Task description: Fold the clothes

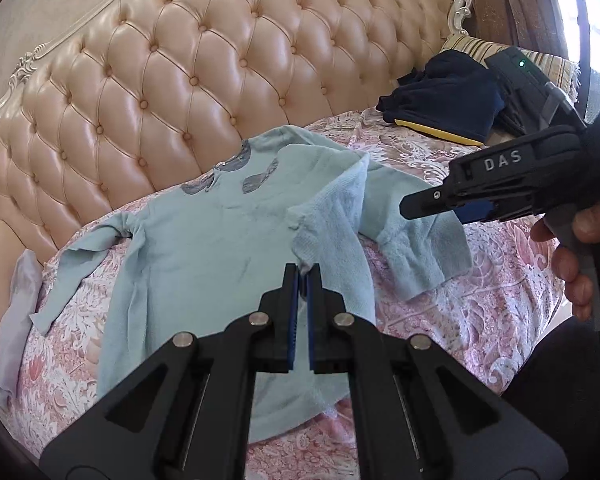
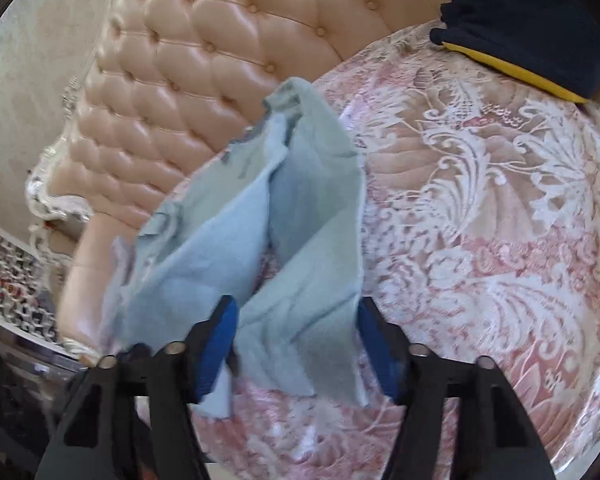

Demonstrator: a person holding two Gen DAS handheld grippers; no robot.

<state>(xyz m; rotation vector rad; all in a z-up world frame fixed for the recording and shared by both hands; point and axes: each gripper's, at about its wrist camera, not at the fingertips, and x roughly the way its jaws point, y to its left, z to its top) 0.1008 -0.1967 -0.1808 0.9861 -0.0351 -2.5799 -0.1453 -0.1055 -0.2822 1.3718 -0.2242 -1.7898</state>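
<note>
Headboard, tufted and peach, runs behind the bed. Pale lilac cloth lies at far left on the pink floral bedspread. Light blue sweater spread across it, one side lifted into a fold. Left gripper pinched shut on that fold. Right gripper spread open around the sleeve end. Navy garment at far right, well apart.

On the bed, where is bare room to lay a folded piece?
Free bedspread lies between the blue sweater and the dark clothes, toward the near edge. Crowded: the middle under the sweater, the headboard side, and the left edge with pale cloth.
</note>
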